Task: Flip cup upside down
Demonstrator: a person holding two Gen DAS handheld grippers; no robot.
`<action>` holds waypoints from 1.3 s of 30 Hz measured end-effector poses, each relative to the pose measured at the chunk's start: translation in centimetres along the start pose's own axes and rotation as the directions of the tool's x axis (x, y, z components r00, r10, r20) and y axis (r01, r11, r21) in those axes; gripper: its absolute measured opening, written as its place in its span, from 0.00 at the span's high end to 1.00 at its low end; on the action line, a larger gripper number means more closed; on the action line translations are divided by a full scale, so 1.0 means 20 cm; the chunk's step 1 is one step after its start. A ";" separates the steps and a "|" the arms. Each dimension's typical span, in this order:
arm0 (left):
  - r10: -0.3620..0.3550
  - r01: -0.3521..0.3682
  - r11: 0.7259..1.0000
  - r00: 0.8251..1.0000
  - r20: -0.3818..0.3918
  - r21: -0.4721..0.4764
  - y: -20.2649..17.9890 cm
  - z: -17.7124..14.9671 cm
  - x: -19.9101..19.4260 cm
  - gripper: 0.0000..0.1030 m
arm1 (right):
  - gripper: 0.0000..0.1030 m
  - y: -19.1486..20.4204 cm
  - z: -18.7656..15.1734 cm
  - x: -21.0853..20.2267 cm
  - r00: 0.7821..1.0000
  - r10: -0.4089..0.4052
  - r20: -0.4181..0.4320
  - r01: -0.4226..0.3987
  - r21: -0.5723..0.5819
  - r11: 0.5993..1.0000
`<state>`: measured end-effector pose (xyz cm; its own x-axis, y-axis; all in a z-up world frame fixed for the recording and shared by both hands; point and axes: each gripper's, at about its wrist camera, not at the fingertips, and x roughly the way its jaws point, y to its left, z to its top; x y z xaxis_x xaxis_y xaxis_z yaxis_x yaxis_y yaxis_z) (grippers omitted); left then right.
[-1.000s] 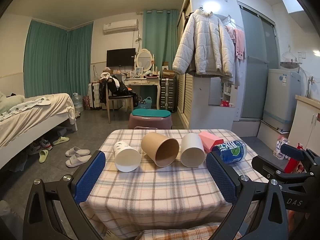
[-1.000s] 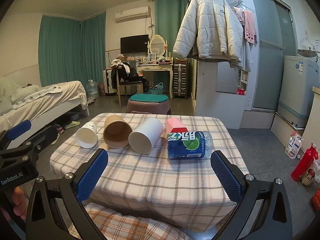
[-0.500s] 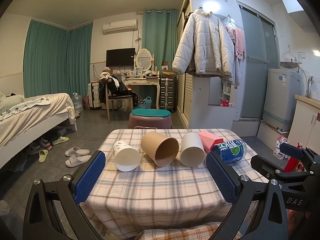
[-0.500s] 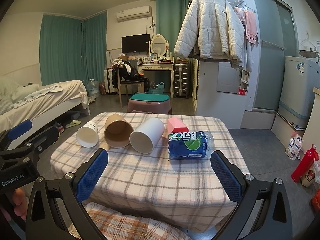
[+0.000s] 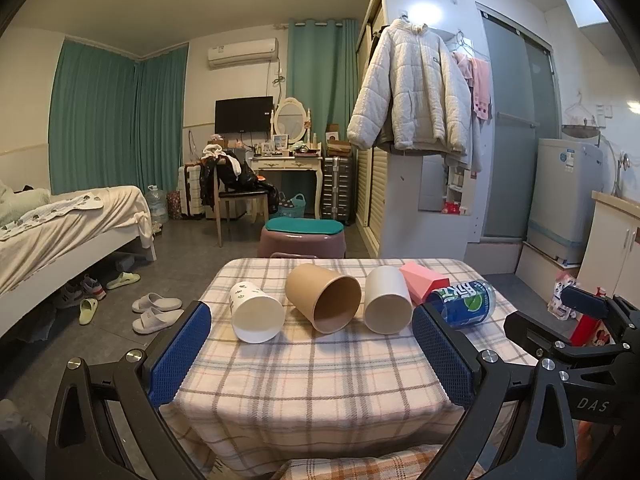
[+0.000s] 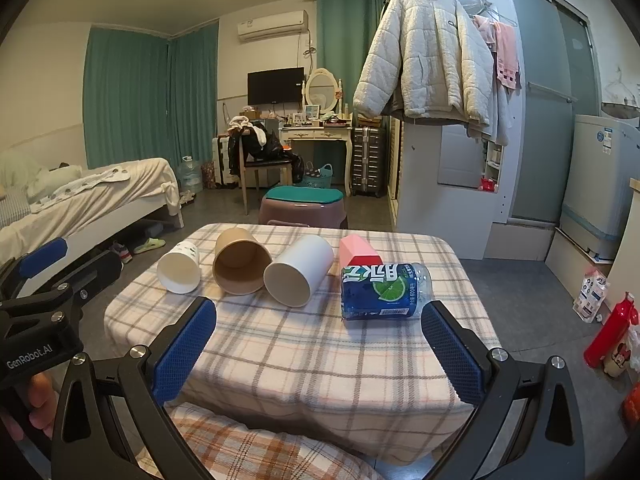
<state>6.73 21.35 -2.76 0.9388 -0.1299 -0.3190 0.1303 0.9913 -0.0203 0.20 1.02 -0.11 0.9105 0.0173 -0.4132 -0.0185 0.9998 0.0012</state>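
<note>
Lying sideways on table: three cups; left gripper, right gripper jaws apart, empty

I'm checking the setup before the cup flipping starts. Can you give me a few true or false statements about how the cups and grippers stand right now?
1. All three cups lie on their sides with their mouths toward the cameras. True: the small white cup, the brown paper cup and the plain white cup are all tipped over on the table.
2. The left hand-held gripper is shut on the brown paper cup. False: it is open and holds nothing, short of the cups.
3. The right hand-held gripper is open. True.
4. The bottle stands upright. False: it lies on its side.
5. The brown paper cup lies between the two white cups. True.
</note>
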 end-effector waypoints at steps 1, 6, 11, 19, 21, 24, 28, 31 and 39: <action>0.000 0.000 1.000 1.000 0.000 0.000 0.00 0.00 0.00 0.00 | 0.00 0.00 0.00 0.00 1.000 0.000 -0.001 0.000 -0.001 1.000; 0.006 -0.006 1.000 1.000 -0.006 -0.009 0.04 0.00 -0.01 0.00 | 0.00 0.01 0.00 -0.01 1.000 0.002 -0.007 -0.002 -0.007 1.000; 0.012 -0.013 1.000 1.000 -0.005 -0.015 0.06 0.02 0.00 0.00 | 0.00 0.01 0.01 0.00 1.000 -0.002 -0.004 0.002 -0.005 1.000; 0.011 -0.011 1.000 1.000 -0.003 -0.020 0.07 0.01 -0.01 0.00 | 0.00 0.03 0.03 0.03 1.000 0.015 -0.010 -0.016 -0.008 1.000; 0.009 -0.009 1.000 1.000 -0.007 -0.020 0.08 0.02 0.00 0.00 | 0.00 0.04 0.04 0.04 1.000 0.018 -0.015 -0.018 -0.011 1.000; 0.008 -0.009 1.000 1.000 -0.014 -0.019 0.09 0.03 0.03 0.00 | 0.00 0.06 0.06 0.06 0.999 0.025 -0.019 -0.026 -0.019 0.999; 0.011 -0.011 1.000 1.000 -0.020 -0.023 0.13 0.05 0.07 0.00 | 0.00 0.10 0.09 0.12 0.999 0.034 -0.030 -0.035 -0.032 0.999; 0.014 -0.015 0.999 1.000 -0.022 -0.032 0.17 0.07 0.11 0.00 | 0.00 0.13 0.12 0.16 0.999 0.038 -0.036 -0.040 -0.038 0.998; 0.060 -0.063 0.995 0.997 -0.047 -0.078 0.38 0.13 0.29 0.00 | 0.00 0.25 0.24 0.38 0.995 0.062 -0.077 -0.068 -0.079 0.995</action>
<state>13.92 28.03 -2.28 0.9287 -0.0693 -0.3643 0.0453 0.9962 -0.0741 9.04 6.22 1.19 0.8731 0.0787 -0.4812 -0.1132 0.9926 -0.0430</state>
